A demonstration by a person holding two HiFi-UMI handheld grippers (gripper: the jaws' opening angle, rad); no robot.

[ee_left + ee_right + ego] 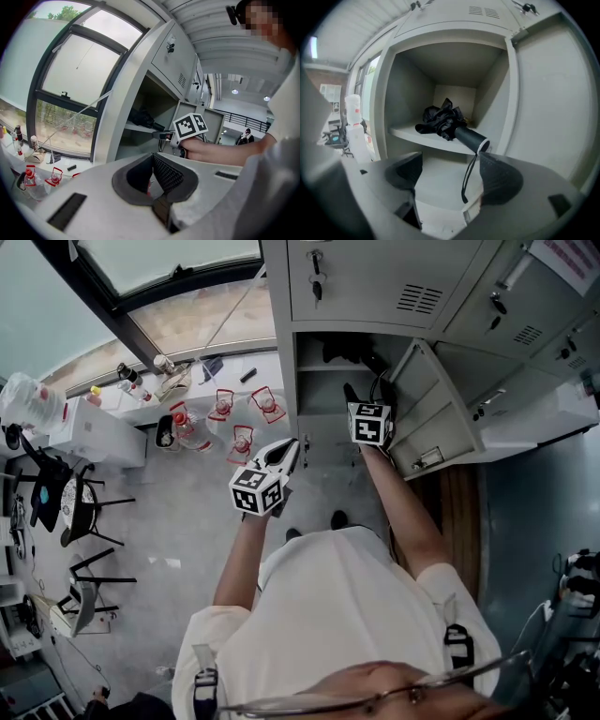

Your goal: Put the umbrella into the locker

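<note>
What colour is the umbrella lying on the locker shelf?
The umbrella is black all over; the right gripper view shows it best.

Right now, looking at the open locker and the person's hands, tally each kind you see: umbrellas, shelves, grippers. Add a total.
umbrella: 1
shelf: 1
grippers: 2, the left gripper and the right gripper
Total: 4

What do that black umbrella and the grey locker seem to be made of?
Umbrella: the canopy looks like thin fabric, matte black, crumpled in soft folds. Its handle is probably smooth plastic with a dull sheen. Locker: likely painted sheet metal, pale grey, judging by its thin flat panels and punched vents.
</note>
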